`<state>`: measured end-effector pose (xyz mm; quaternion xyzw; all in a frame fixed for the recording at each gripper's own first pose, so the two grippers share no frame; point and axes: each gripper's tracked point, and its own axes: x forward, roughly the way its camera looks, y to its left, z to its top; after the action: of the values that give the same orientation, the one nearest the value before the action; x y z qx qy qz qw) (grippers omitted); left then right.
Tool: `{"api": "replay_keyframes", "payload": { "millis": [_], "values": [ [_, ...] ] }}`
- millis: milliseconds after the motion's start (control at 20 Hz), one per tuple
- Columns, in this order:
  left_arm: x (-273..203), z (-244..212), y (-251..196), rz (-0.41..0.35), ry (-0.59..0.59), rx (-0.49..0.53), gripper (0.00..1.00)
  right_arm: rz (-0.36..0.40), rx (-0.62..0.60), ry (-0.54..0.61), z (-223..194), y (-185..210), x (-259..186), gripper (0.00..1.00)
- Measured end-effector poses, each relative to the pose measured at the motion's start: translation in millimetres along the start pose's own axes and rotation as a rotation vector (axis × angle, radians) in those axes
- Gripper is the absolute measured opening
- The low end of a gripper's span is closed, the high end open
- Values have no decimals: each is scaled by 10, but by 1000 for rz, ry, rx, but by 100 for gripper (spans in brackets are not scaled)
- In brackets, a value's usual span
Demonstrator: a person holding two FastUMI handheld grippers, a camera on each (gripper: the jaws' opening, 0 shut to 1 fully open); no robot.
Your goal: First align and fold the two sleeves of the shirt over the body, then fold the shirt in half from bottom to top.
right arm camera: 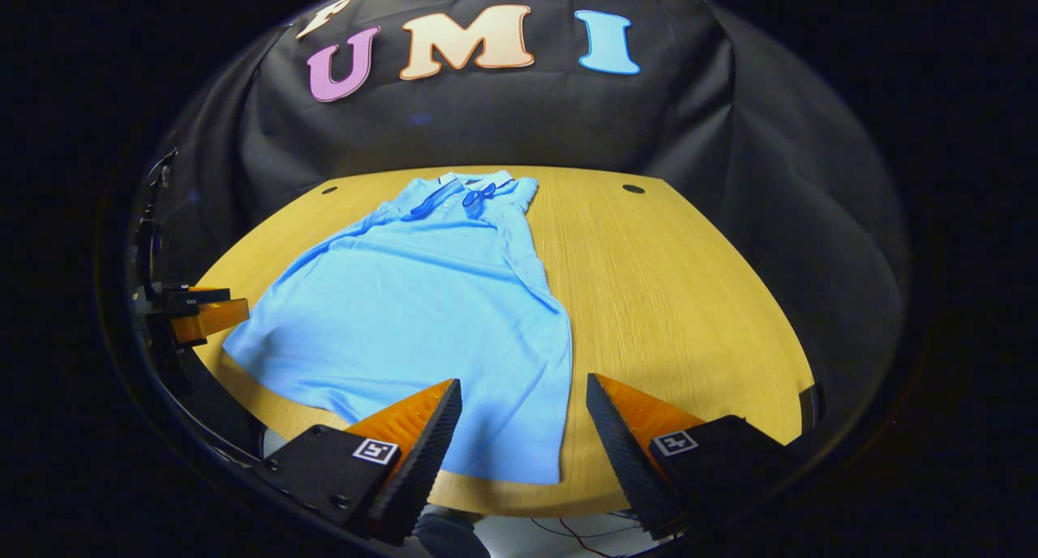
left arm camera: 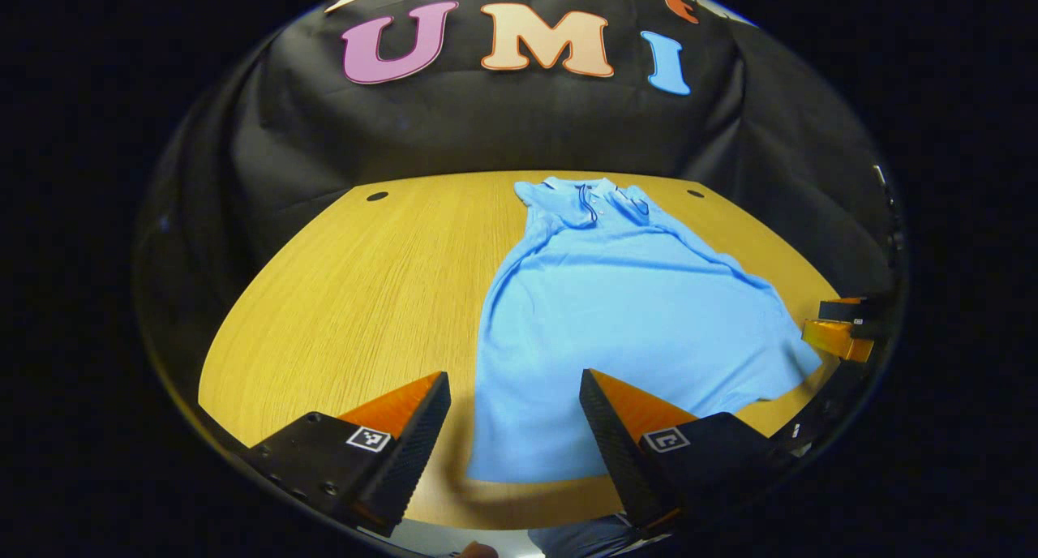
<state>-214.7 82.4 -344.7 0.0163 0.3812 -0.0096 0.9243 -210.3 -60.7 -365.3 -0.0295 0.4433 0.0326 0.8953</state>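
A light blue polo shirt [left arm camera: 624, 315] lies flat on the wooden table [left arm camera: 365, 298], collar [left arm camera: 588, 193] at the far edge and hem toward me. Both sleeves look folded in, as its sides run as straight edges. My left gripper [left arm camera: 515, 396] hovers open above the hem's left corner. In the right gripper view the same shirt [right arm camera: 422, 315] spreads left of centre, and my right gripper [right arm camera: 523, 404] stands open over the hem's right corner. The left gripper [right arm camera: 203, 315] shows at the far left there; the right gripper [left arm camera: 843, 331] shows at the far right in the left gripper view.
Bare wood stretches left of the shirt in the left gripper view and right of the shirt [right arm camera: 689, 298] in the right gripper view. Two small dark holes [left arm camera: 377, 195] [left arm camera: 695, 193] mark the table's far corners. Black cloth hangs behind the table.
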Motion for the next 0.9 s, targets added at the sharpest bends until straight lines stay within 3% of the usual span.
{"api": "replay_keyframes", "payload": {
  "millis": [250, 550, 700, 750, 800, 850, 900],
  "values": [
    [27, -315, -3, 16, 45, 8, 96, -52, -34, 49, -301, -79, 59, 99],
    [50, -366, -43, 18, 31, -30, 97, -28, 69, 110, -419, -5, 80, 94],
    [88, -335, -146, -2, -9, -20, 97, -1, 51, 94, -395, 78, 70, 97],
    [102, -345, -227, -21, -15, -8, 93, 12, 49, 91, -404, 126, 90, 92],
    [102, -352, -289, -35, -21, 3, 72, 35, 45, 86, -409, 207, 88, 80],
    [108, -350, -346, -50, -26, -2, 61, 45, 40, 84, -415, 269, 96, 67],
    [105, -369, -392, -54, -29, -29, 35, 60, 47, 79, -402, 326, 95, 41]
  ]
}}
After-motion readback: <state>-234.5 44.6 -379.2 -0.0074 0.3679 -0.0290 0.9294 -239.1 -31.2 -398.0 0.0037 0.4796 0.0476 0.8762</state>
